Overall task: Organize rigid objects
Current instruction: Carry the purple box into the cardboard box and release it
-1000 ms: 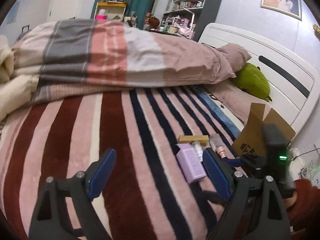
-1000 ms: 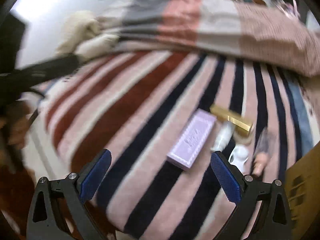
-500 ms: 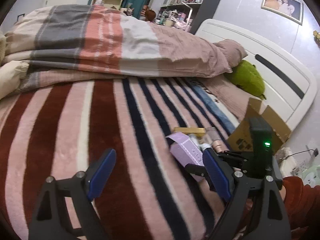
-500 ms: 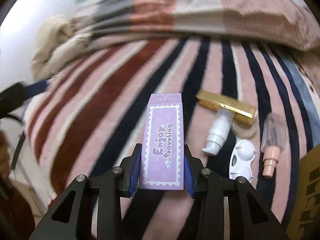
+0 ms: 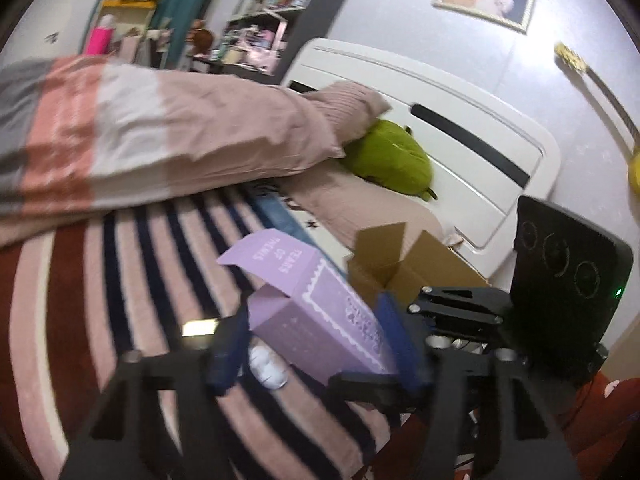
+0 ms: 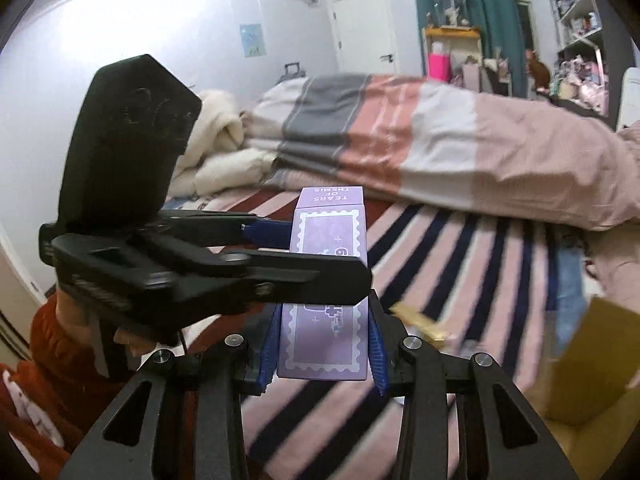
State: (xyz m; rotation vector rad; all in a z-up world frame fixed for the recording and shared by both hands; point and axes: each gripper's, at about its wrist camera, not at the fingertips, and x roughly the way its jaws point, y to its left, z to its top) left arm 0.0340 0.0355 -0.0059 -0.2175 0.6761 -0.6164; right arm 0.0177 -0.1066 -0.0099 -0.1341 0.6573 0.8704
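Bedroom, bed with pink, maroon and navy striped blanket (image 6: 460,264); folded striped duvet behind. Purple rectangular cardboard carton (image 6: 326,344) held above blanket, top flap open, flap printed "TEARS OF THEMIS"; remaining lettering blurred or covered. Right gripper (image 6: 323,350) clamps carton's lower end between blue pads, pointing slightly downward. Left gripper (image 5: 316,344) reaches in from side across carton's upper half, jaws closing, carton between them; pad contact unclear. Open brown cardboard box (image 5: 404,268) near headboard. Orange sleeve (image 6: 52,344) behind left gripper.
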